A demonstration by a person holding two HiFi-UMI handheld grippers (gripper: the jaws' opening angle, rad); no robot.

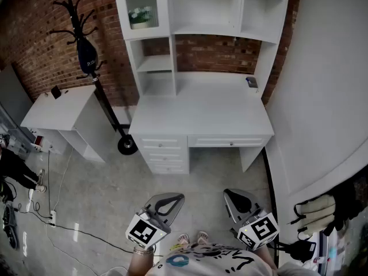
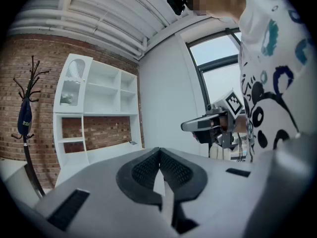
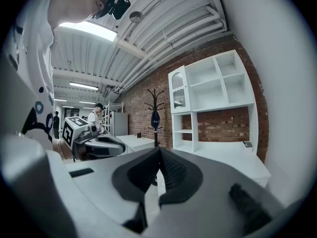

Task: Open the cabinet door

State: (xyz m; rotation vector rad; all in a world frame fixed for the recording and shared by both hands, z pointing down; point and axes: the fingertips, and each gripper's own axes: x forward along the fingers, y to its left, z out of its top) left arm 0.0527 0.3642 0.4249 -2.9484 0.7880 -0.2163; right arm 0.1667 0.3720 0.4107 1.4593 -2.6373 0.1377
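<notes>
The cabinet door (image 1: pixel 141 10) is a white, arch-topped glass door at the top left of the white hutch on the desk (image 1: pixel 201 111), and it is closed. The same door shows in the left gripper view (image 2: pixel 69 86) and in the right gripper view (image 3: pixel 178 90). My left gripper (image 1: pixel 179 197) and right gripper (image 1: pixel 230 193) are held side by side close to the person's body, well short of the desk. Both point towards it, about level. The left gripper (image 2: pixel 159 150) is shut with nothing in it. The right gripper (image 3: pixel 159 150) is shut and empty too.
A black coat rack (image 1: pixel 86 50) stands left of the desk, with a low white cabinet (image 1: pixel 57 111) beyond it. A white wall (image 1: pixel 328 96) runs along the right. Drawers (image 1: pixel 164 151) fill the desk's left front. Cables (image 1: pixel 52 217) lie on the floor at left.
</notes>
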